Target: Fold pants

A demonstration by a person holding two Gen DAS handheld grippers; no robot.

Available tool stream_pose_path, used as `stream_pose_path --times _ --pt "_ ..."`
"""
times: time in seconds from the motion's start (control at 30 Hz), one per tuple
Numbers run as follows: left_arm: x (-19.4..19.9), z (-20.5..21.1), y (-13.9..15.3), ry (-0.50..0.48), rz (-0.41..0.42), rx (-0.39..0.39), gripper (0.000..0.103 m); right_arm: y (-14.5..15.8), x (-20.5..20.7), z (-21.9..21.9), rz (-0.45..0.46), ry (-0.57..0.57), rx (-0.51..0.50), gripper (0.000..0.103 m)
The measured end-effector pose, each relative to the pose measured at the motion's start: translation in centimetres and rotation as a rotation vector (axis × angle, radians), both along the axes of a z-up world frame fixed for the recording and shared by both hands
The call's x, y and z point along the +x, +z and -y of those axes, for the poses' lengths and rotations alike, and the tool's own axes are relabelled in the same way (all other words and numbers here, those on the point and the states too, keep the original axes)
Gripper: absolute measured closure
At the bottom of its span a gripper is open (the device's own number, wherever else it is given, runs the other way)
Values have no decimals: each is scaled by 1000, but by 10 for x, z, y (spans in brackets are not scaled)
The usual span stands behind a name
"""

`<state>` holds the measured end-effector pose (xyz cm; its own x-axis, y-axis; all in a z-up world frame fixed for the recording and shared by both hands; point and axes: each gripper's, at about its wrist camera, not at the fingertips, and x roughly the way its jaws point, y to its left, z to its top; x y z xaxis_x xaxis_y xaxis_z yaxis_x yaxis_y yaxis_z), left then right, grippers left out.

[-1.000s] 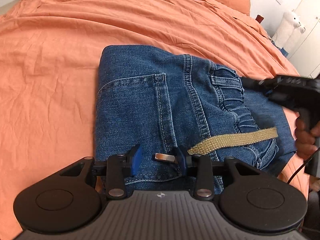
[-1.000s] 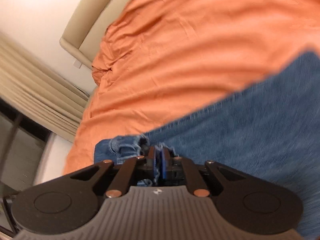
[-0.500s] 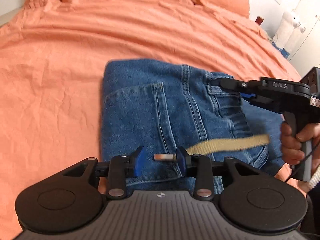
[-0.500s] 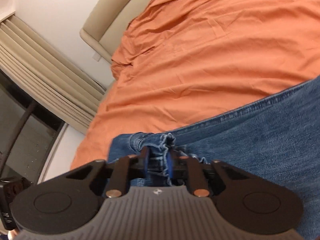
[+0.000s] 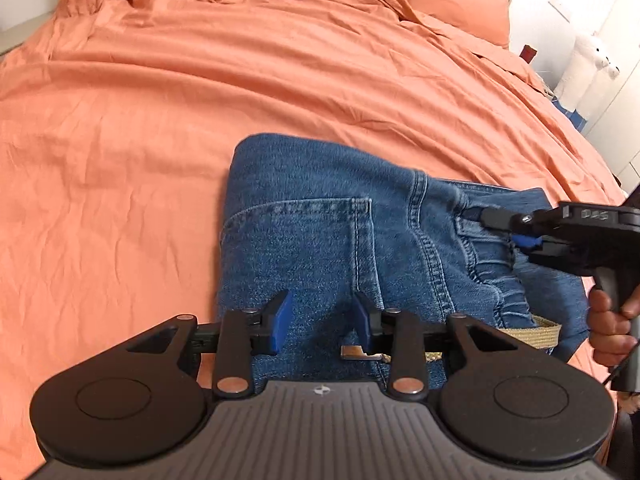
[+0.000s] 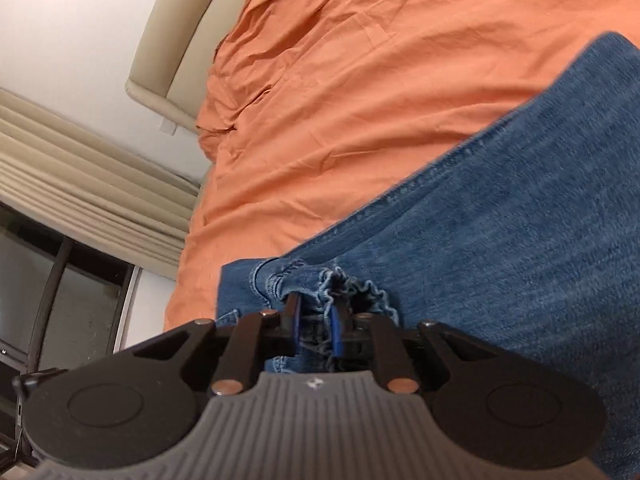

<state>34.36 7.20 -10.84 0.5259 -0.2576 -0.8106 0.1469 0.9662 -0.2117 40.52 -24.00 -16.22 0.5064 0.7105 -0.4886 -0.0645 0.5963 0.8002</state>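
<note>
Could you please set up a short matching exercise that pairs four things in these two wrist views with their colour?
Things:
1. folded jeans
2. bed sheet
3. belt strap
4. gripper pads

Colours:
A. bright blue
B. tan
C. denim blue
D. orange

Pairs: 1-C, 2-D, 3-B, 4-A
</note>
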Motion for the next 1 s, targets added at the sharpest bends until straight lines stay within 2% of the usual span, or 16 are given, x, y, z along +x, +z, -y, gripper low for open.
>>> stream_pose_path --times 0.03,0.07,0.17,0.27,0.3,0.37,0.4,0.47,0.6,0.7,0.83,1.0 --pt "0 0 -1 -1 2 0 62 5 -2 0 12 -1 -18 82" --pt "0 1 -1 -5 3 2 62 9 -3 1 20 -2 -39 70" --pt "0 2 -2 -11 6 2 62 3 0 2 -9 5 -43 68" --pt "0 0 -3 -3 8 -15 63 -18 6 0 -73 20 38 66" --pt "-1 -1 -3 1 8 -22 63 -25 8 -1 -92 17 66 70" --pt "-4 -3 0 3 13 -34 63 -32 7 -1 -99 17 119 84" --pt "-5 -4 1 3 19 -41 63 -33 6 0 -97 13 140 86" --pt "-12 -8 6 -10 38 -61 62 -23 0 0 -71 10 115 88" --pt "-24 -17 24 -1 100 -63 63 28 -10 -17 40 35 -12 89" --pt "-34 -29 41 32 140 -87 63 81 -10 -41 116 95 -149 89" --pt "-44 -37 58 60 179 -91 63 149 -11 -67 172 157 -291 89" --pt "-43 -35 68 76 207 -132 63 211 -21 -63 230 138 -383 90"
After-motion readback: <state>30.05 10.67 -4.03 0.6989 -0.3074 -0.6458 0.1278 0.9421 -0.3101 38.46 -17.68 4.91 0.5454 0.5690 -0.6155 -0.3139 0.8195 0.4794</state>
